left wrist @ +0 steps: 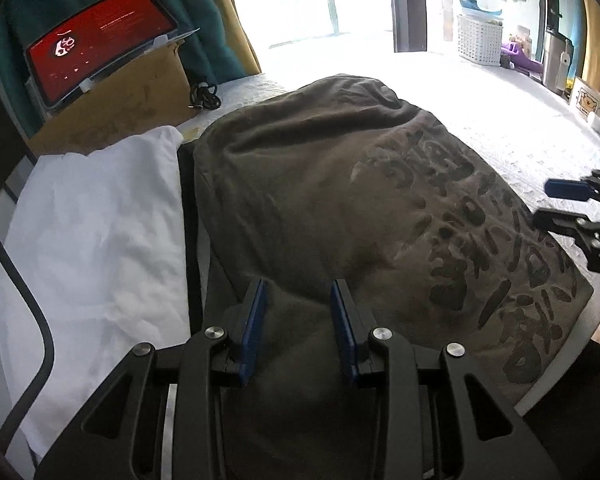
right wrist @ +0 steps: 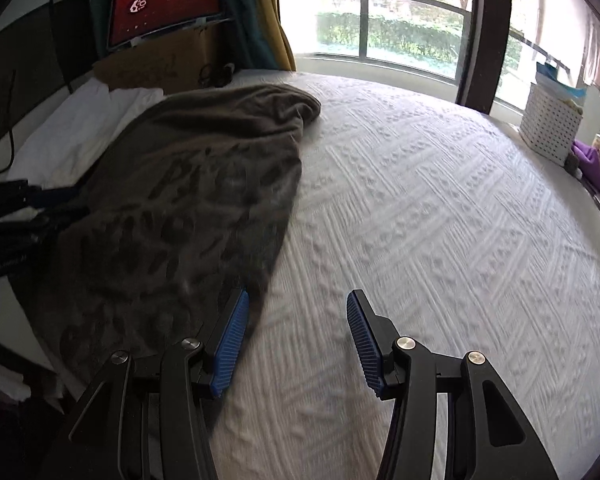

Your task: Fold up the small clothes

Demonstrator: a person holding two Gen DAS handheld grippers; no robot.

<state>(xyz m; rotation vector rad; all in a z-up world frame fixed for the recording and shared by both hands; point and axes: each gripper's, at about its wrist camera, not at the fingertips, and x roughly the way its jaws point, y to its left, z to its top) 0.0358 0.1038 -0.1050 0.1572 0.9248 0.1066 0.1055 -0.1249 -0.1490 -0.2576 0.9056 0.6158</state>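
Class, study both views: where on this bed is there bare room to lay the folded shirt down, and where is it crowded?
Free: the wide white bedspread between the brown shirt, the window and the white basket. Crowded: the far left side, where the white cloth, cardboard box, tablet and cable sit close together. The open left gripper and right gripper occupy the near edge.

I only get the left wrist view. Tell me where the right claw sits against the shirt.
Observer: The right claw is open at the shirt's near right edge, one finger over cloth and the other over the bedspread.
Operator: Report whether it has pinched any cloth.
Observer: No. The gap between its pads shows mostly bare bedspread, and the shirt's edge passes by the left pad.
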